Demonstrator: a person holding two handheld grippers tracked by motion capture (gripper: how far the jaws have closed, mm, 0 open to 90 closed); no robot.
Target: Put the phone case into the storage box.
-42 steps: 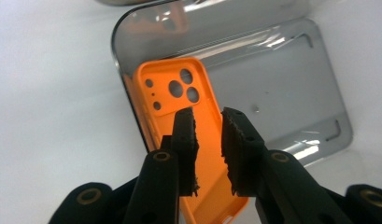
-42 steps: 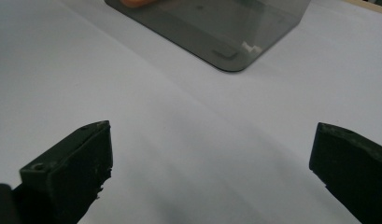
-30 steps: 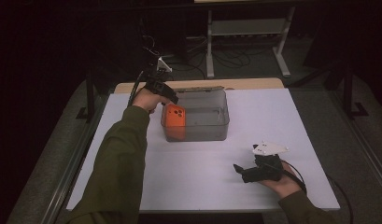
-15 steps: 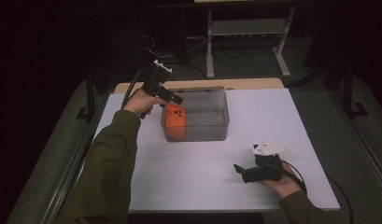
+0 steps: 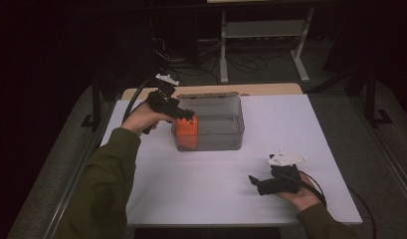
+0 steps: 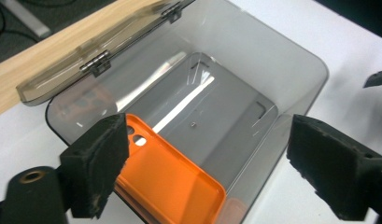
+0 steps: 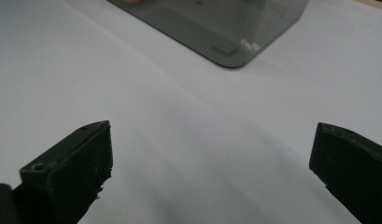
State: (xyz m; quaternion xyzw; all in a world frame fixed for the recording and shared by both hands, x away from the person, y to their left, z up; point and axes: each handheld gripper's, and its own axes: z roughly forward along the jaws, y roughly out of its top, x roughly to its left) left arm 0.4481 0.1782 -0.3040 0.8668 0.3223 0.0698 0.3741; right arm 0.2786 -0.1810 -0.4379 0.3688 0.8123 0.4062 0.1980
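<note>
A smoky clear box (image 5: 218, 139) stands at the middle back of the white table, its hinged lid (image 6: 100, 56) folded open behind it. An orange phone case (image 5: 185, 130) leans inside at the box's left end (image 6: 170, 182). My left gripper (image 5: 189, 115) hovers over that left end, just above the case (image 6: 205, 168). Its jaws have just been opening and now stand open, with nothing pressed between the pads. My right gripper (image 5: 255, 184) rests low at the front right, open, with bare table between its jaws (image 7: 209, 172). It points toward the box (image 7: 216, 23).
A wooden board (image 5: 260, 89) lies along the table's far edge behind the box. Beyond it stand a metal rack (image 5: 260, 30) and floor cables. Dark rails run down both sides of the table. White tabletop (image 5: 201, 184) stretches between the box and my right gripper.
My left gripper has drawn back leftward from over the box and its jaws have spread apart. The orange case stays in the box. The right hand has kept still.
</note>
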